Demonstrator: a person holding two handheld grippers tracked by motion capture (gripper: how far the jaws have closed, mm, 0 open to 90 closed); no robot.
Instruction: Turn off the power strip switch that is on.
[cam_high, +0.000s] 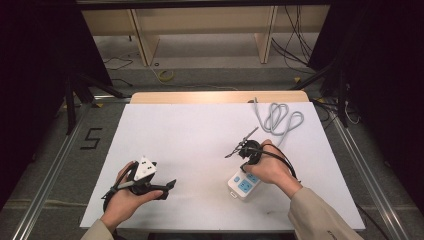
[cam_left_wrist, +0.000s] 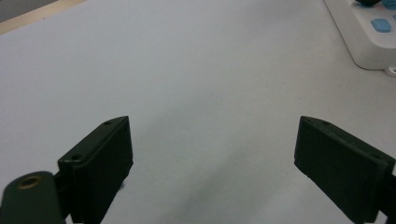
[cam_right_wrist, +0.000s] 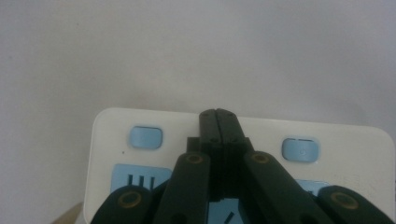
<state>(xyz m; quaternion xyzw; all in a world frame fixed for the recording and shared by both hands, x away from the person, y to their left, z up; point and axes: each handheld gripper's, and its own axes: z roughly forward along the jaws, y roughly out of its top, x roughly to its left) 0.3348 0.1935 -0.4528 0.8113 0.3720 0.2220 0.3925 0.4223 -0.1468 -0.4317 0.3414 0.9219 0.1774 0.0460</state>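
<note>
High view: strip (cam_high: 243, 185) on white table (cam_high: 190, 140), near right front, grey cord (cam_high: 277, 119) looped behind. Right hand (cam_high: 272, 169) over strip, right gripper (cam_high: 244, 169) pointing down at it. Right gripper view: jaws pressed together, nothing between, tips at strip's top face between two blue buttons (cam_right_wrist: 146, 137). Left gripper view: left gripper (cam_left_wrist: 212, 161) jaws spread wide, empty, over bare table; strip corner upper right. Left hand (cam_high: 125, 192) low, well apart from strip.

Before you, a white sheet (cam_high: 200, 135) covers the table, whose wooden edge (cam_high: 215, 97) shows along the far side. To your left, a black "5" (cam_high: 91, 138) marks the grey floor beside a metal rail (cam_high: 50, 170). Beyond the table, a yellow cable (cam_high: 166, 75) lies coiled below a wooden frame (cam_high: 142, 40), with black cables (cam_high: 295, 45) trailing at right. Dark curtains (cam_high: 30, 75) flank the scene.
</note>
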